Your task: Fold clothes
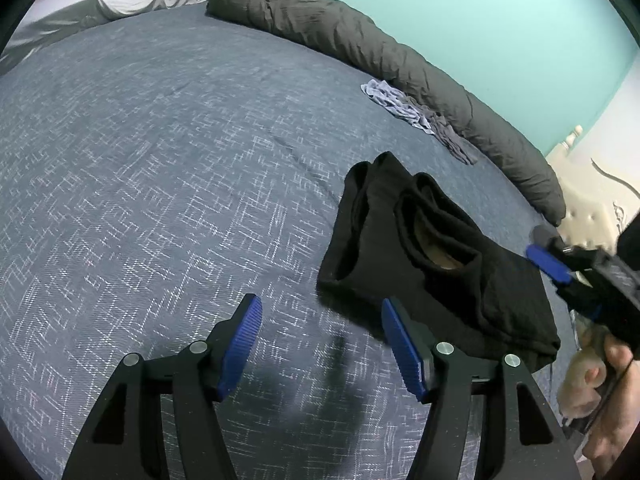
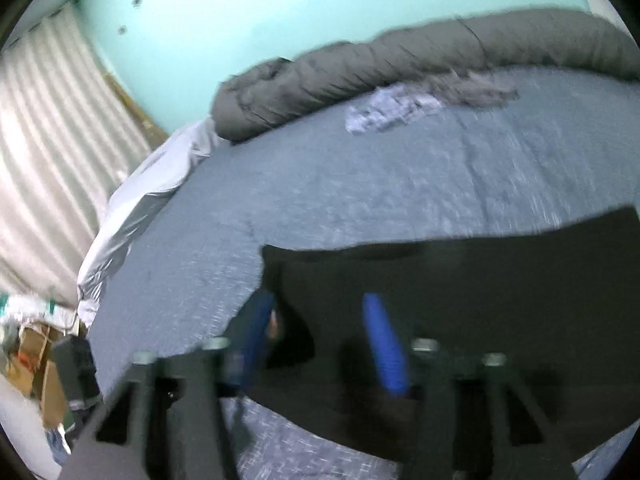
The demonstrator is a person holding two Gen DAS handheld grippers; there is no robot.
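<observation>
While the soft black cloth garment (image 1: 436,264) lies in a folded bundle on the blue patterned bed (image 1: 160,160), the left gripper (image 1: 322,346) hangs beside it, jaws wide apart and empty; the right gripper (image 2: 316,344), jaws apart, reaches over its edge, perhaps to tidy it.

Your left gripper (image 1: 322,344) has matte black linkage arms, silver pivot screws (image 1: 444,347) and ribbed blue pads (image 1: 240,346). Your right gripper (image 2: 320,336) looks the same, just blurry, and your hand (image 1: 600,392) on its handle is bare.
</observation>
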